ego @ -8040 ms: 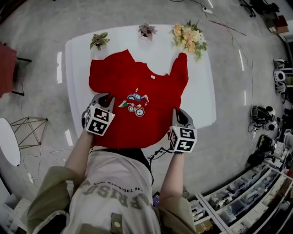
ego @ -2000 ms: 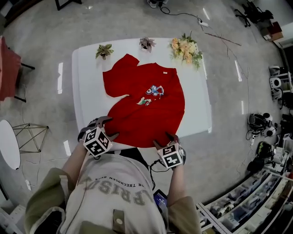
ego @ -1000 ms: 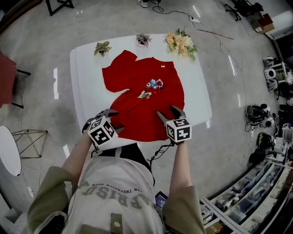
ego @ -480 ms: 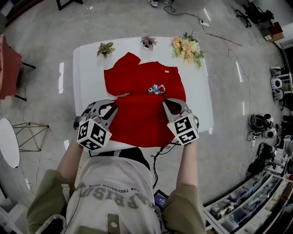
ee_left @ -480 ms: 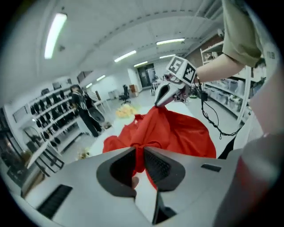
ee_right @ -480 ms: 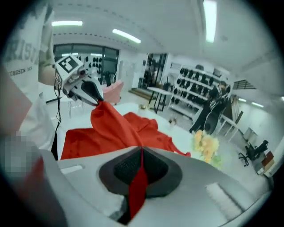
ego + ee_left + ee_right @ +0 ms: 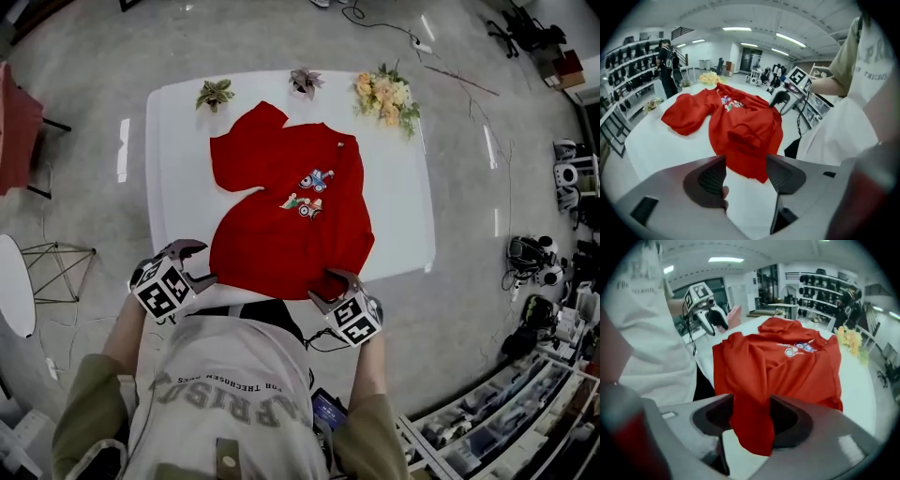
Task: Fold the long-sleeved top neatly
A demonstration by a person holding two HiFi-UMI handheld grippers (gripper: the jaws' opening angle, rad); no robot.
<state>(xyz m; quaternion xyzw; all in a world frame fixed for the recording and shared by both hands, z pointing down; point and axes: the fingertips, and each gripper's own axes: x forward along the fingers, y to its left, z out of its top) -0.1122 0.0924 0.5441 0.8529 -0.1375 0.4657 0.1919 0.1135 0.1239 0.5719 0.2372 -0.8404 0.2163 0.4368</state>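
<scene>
Red top (image 7: 291,220), soft, rumpled, laid on glossy white table (image 7: 173,169); left gripper (image 7: 200,262) just opened, nothing held; right gripper (image 7: 323,289) just opened, hem (image 7: 752,427) hung between

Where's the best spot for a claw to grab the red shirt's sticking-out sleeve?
Probably the sleeve, at its outer end, coming from the table's left side. It sticks out sideways from the red shirt with bare table beside it, so its edge can be pinched without catching the body.

The person wears a white T-shirt (image 7: 230,375) printed with an arc of grey capital letters. Loose olive-green sleeves (image 7: 89,412) flank the T-shirt, and a thin black cable (image 7: 314,339) loops just beside it.
</scene>
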